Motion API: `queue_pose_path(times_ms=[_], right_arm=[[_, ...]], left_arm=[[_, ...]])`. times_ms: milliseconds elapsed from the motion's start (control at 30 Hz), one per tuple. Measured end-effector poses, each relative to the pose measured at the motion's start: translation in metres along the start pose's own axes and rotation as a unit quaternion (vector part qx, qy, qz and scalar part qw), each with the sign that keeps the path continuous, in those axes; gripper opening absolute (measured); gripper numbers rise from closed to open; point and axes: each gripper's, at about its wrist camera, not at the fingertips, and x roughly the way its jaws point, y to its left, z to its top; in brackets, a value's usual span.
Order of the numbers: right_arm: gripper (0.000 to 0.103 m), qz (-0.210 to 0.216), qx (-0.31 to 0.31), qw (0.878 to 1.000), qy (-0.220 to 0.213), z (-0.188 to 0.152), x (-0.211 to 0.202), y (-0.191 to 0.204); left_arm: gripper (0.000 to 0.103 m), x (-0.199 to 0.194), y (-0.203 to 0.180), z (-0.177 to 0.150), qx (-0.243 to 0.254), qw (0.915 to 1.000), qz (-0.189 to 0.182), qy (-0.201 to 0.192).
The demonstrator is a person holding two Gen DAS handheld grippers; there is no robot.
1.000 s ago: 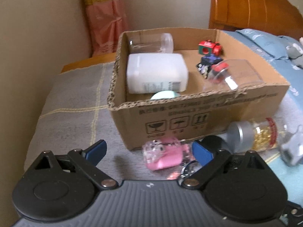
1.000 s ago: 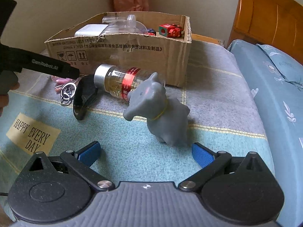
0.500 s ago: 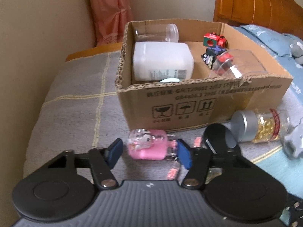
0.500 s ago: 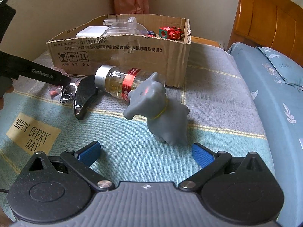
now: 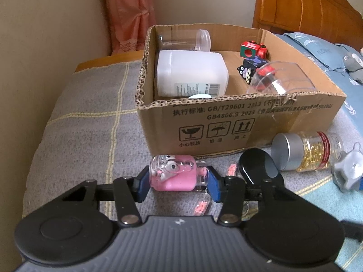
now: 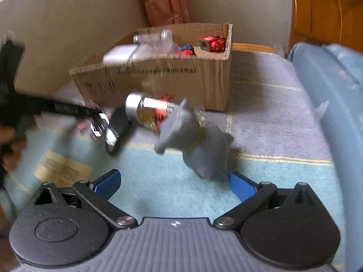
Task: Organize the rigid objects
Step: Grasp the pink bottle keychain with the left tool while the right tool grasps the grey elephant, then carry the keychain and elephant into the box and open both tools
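1. The left gripper point(image 5: 179, 184), wide open a second ago, is now pinching the pink keychain bottle point(image 5: 175, 173) between both blue pads, just in front of the cardboard box point(image 5: 249, 122).
2. The right gripper point(image 6: 174, 184) is staying wide open and holding nothing; its view is now blurring.
3. The grey dog figurine point(image 6: 199, 145) is standing just ahead of its right pad, nearer than before.

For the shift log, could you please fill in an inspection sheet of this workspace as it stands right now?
Surface: bed blanket, grey and teal.
Job's things: pink keychain bottle between left gripper pads; capsule jar, grey dog figure, black case outside the cardboard box.
Clutter: white container, clear jars, toy blocks inside box.
Grippers: left shut on bottle; right gripper open, empty.
Cables: nothing seen.
Surroundings: curtain, wooden headboard.
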Motion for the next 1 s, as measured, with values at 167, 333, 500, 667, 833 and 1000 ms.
queue_pose_path(times_ms=[167,333,500,667,833,1000], right_arm=[[0.103,0.053,0.064,0.997,-0.002,0.012,0.004,-0.022],[0.100,0.050,0.081,0.995,-0.003,0.017,0.013,-0.030],[0.085,0.019,0.069,0.997,-0.006,0.023,0.016,-0.029],[0.080,0.002,0.047,0.999,-0.006,0.020,0.013,-0.026],[0.079,-0.010,0.009,1.000,-0.005,0.021,0.004,-0.019],[0.079,-0.019,-0.033,0.999,-0.008,0.029,-0.010,-0.016]], left_arm=[[0.050,0.001,0.002,0.000,0.000,1.0000,-0.006,0.000],[0.051,0.002,0.003,0.001,-0.001,1.0000,-0.010,0.000],[0.050,0.002,0.003,0.001,-0.001,0.9999,-0.012,0.000],[0.050,0.002,0.003,0.002,0.003,0.9999,-0.014,0.002],[0.050,-0.002,0.004,0.002,0.018,0.9994,-0.027,0.011],[0.050,-0.016,0.006,0.004,0.045,0.9978,-0.045,0.019]])
